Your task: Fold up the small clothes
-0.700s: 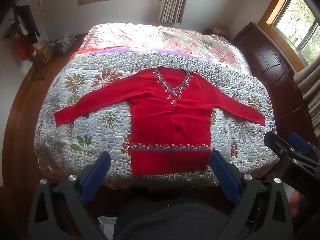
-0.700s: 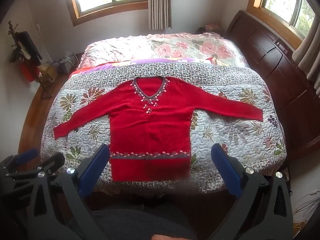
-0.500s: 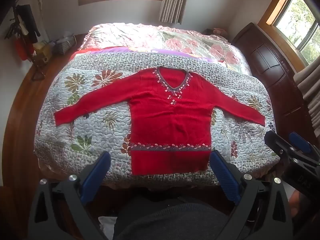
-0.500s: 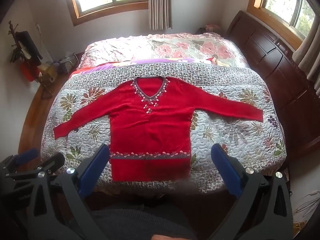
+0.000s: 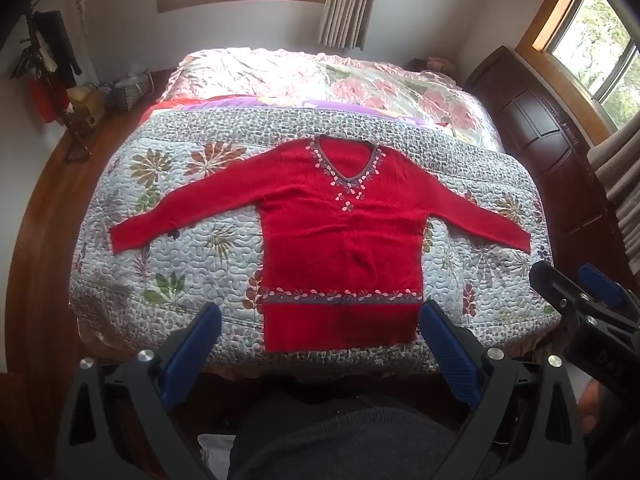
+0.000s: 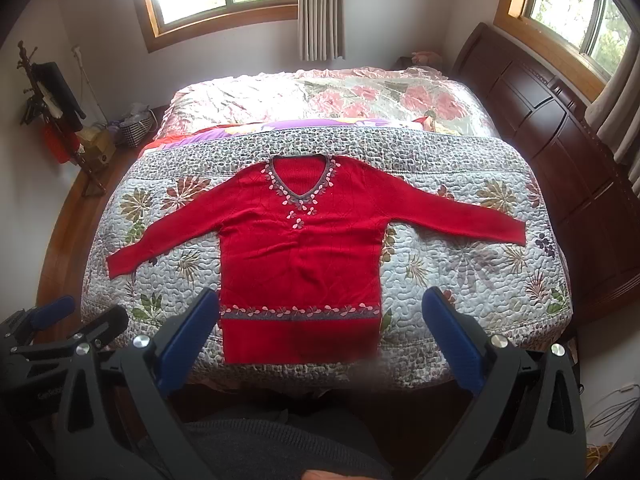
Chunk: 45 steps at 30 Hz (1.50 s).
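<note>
While I hold both tongs above the near edge of the bed (image 5: pixel 120 312), the red sweater (image 5: pixel 340 240) lies flat on the flowered quilt (image 5: pixel 192 248), face up and not folded. Its neck with the small leaf trim points to the far edge, and its hem reaches almost to the near edge, about in the middle of it. Both sleeves are stretched out, one toward the left edge of the quilt and one toward the right edge, each slanting a little toward me.

My left gripper (image 5: pixel 320 344) is spread wide; its blue pads (image 5: pixel 450 356) stand apart on both sides of the hem and touch nothing. My right gripper (image 6: pixel 320 340) is spread wide in the same way, with nothing between its pads, and it hangs a little more to the right part of the near edge. In each wrist view the other gripper shows at the side.

Behind the quilt, a pink flowered cover (image 6: pixel 320 96) lies over the far half of the bed. My grey sleeve or lap (image 5: pixel 340 440) is under the tongs.
</note>
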Each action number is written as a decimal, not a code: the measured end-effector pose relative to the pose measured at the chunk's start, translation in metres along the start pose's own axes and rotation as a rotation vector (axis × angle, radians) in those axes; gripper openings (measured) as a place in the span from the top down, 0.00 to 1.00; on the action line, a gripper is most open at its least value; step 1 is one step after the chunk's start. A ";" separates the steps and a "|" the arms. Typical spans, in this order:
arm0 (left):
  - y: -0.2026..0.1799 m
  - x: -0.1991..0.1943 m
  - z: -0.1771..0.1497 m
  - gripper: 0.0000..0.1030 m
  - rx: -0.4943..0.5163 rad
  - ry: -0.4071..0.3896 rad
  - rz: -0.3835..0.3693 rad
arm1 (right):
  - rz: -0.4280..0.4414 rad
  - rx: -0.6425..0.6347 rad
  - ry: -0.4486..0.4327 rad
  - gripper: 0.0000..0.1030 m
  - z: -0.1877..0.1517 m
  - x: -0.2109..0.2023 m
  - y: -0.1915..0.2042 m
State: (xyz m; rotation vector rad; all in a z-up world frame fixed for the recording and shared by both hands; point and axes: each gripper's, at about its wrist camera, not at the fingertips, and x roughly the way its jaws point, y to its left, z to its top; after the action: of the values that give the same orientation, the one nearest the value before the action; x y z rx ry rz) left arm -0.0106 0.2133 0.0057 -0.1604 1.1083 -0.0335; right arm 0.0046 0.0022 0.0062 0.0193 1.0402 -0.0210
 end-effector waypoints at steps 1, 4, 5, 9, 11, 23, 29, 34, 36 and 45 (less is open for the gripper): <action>0.000 0.000 -0.001 0.04 -0.001 0.000 -0.001 | 0.002 -0.002 0.001 0.03 -0.001 0.000 0.000; 0.002 0.001 0.004 0.04 -0.001 0.005 0.001 | 0.003 -0.005 0.003 0.03 0.000 0.001 0.001; 0.002 0.001 0.003 0.04 -0.001 0.005 0.002 | 0.005 -0.005 0.003 0.03 -0.001 0.001 0.000; 0.002 0.001 0.005 0.04 -0.004 0.003 0.004 | 0.005 -0.005 0.001 0.03 0.000 0.002 0.000; 0.002 0.002 0.006 0.04 -0.006 0.002 0.005 | 0.006 -0.005 0.000 0.03 0.001 0.003 0.001; 0.007 0.004 0.011 0.04 -0.010 0.001 0.007 | 0.008 -0.002 0.003 0.03 0.003 0.006 0.002; 0.008 0.004 0.012 0.04 -0.011 0.000 0.009 | 0.006 -0.001 0.006 0.03 0.005 0.009 0.002; 0.010 0.005 0.013 0.04 -0.011 0.001 0.008 | 0.009 0.001 0.009 0.03 0.005 0.010 0.001; 0.010 0.005 0.013 0.04 -0.010 0.000 0.008 | 0.009 0.002 0.008 0.03 0.005 0.010 0.001; 0.012 0.005 0.015 0.04 -0.012 0.001 0.008 | 0.009 0.000 0.011 0.03 0.005 0.012 0.001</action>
State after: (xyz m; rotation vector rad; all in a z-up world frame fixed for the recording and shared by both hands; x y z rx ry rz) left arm 0.0044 0.2259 0.0055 -0.1665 1.1101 -0.0194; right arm 0.0155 0.0031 -0.0018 0.0244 1.0515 -0.0127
